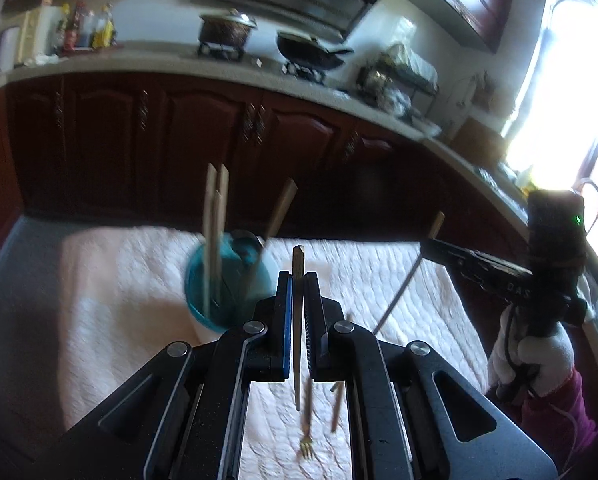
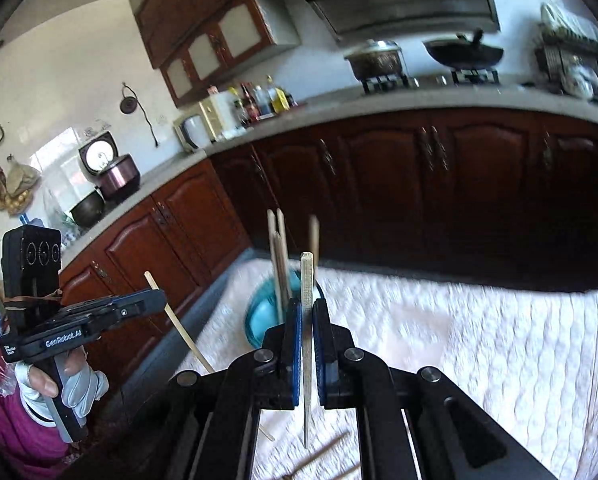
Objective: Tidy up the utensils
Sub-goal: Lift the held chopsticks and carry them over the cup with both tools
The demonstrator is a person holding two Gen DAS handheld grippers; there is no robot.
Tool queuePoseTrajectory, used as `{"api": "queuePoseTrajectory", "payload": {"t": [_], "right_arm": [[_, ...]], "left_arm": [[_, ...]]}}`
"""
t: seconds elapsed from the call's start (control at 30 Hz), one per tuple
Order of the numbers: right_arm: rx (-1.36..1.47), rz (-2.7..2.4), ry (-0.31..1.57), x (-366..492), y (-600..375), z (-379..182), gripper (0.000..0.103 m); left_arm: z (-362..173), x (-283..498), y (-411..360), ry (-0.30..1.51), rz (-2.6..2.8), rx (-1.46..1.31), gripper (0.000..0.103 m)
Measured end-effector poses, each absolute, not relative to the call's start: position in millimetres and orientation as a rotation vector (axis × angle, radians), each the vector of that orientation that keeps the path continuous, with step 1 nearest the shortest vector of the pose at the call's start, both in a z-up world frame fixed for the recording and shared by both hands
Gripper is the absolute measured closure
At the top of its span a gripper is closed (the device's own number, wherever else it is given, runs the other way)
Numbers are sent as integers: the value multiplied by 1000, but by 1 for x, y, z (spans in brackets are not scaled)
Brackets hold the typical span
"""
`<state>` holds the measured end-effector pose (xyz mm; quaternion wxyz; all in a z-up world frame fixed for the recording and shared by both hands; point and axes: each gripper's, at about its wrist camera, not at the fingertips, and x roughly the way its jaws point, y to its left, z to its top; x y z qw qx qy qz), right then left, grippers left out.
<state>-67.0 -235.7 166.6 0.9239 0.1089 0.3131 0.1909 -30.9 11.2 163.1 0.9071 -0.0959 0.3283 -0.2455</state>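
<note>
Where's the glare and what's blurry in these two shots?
Left wrist view: the window at right is blown out white, and the teal cup with its wooden chopsticks is motion-smeared. Right wrist view: no glare, the white quilted cloth is streaked with blur, and the fisheye bends the grey countertop.

Cup [image 1: 229,280] on cloth [image 1: 131,280], chopsticks [image 1: 213,232] upright inside; fork [image 1: 307,446], seemingly more sticks, nearer camera.

A home kitchen: dark red-brown wooden cabinets [image 2: 379,168] run under a pale L-shaped bench [image 2: 339,108], where a lidded pot [image 2: 375,58] and a black wok [image 2: 463,54] sit on a gas stove beneath a range hood [image 2: 411,4], beside bottles of condiments [image 2: 259,98] and a rice cooker [image 2: 111,168].
</note>
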Motion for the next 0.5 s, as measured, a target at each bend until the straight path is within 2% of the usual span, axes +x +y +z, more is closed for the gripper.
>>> {"api": "queuePoseTrajectory", "payload": {"t": [0.23,0.5], "right_arm": [[205,401,578,-36,-213,200,98],[171,386,530,9,-181,216,98]], "left_arm": [[201,-7,38,581,-436,-222,99],[208,31,45,509,-318,-159,99]]}}
